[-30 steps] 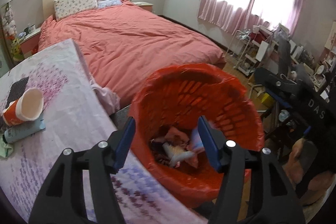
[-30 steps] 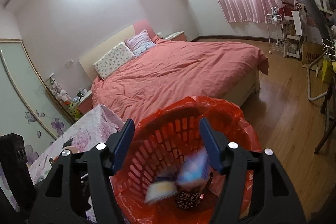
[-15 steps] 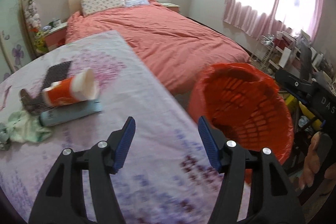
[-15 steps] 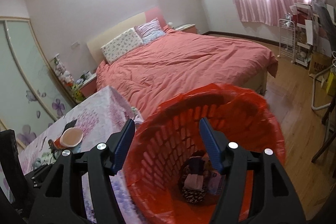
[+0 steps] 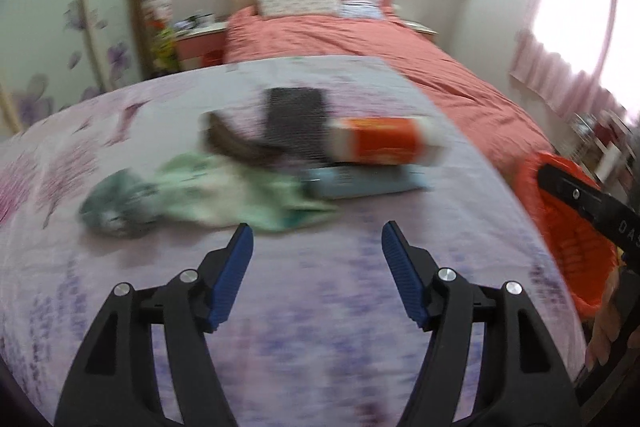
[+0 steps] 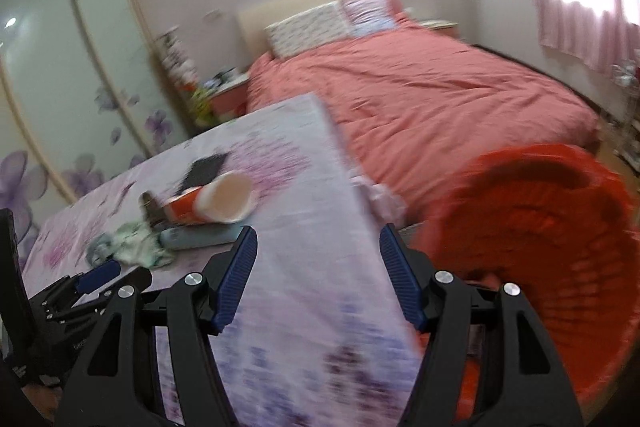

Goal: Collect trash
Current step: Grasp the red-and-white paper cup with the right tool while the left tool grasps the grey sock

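An orange and white paper cup (image 5: 384,141) lies on its side on the floral tablecloth (image 5: 320,307), with a pale blue tube (image 5: 364,183), a crumpled green wrapper (image 5: 224,195) and a dark flat item (image 5: 292,115) beside it. My left gripper (image 5: 316,247) is open and empty, just short of this pile. My right gripper (image 6: 318,251) is open and empty over the table's right edge; the cup (image 6: 216,205) lies ahead to its left. The red trash basket (image 6: 548,247) stands to the right of the table and shows in the left wrist view (image 5: 568,227).
A bed with a salmon cover (image 6: 420,91) lies behind the table. A nightstand (image 5: 196,43) and wardrobe doors (image 6: 80,67) stand at the back left. Pink curtains (image 5: 568,79) hang at the right. Both views are blurred by motion.
Both grippers have swung left, away from the red basket and toward the trash on the table. The basket has slid to the right of both views.
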`<state>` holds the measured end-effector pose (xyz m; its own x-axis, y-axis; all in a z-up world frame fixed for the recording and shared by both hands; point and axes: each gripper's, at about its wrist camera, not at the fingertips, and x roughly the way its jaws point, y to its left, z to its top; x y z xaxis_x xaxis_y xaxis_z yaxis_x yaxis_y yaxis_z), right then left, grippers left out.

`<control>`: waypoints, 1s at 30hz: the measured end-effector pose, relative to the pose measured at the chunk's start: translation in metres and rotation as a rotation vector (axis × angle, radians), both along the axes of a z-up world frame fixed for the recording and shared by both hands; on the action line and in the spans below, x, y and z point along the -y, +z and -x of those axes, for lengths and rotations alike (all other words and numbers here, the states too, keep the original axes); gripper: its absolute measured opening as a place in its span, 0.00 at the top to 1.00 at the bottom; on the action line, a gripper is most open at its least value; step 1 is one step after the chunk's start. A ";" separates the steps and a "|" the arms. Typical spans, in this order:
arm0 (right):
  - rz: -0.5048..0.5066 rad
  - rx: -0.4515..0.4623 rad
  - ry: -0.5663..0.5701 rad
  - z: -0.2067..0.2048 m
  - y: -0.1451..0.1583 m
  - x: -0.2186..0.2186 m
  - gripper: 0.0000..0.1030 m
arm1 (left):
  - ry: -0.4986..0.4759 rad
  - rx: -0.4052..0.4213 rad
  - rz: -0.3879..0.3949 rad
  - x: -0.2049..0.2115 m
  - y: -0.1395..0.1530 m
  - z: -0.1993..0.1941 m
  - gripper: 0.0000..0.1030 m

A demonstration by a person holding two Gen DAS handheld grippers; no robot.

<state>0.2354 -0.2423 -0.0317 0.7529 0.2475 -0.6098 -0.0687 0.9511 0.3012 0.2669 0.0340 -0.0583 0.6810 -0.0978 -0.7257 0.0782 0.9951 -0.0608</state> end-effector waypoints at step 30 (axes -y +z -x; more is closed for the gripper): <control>0.058 -0.003 0.219 -0.049 -0.017 -0.120 0.70 | 0.271 -0.023 0.030 -0.141 -0.009 0.007 0.33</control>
<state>0.2847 -0.1223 -0.0492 0.6830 0.3697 -0.6300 -0.2746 0.9292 0.2475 0.2600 0.1746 -0.0674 0.6689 0.0641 -0.7406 -0.1927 0.9772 -0.0895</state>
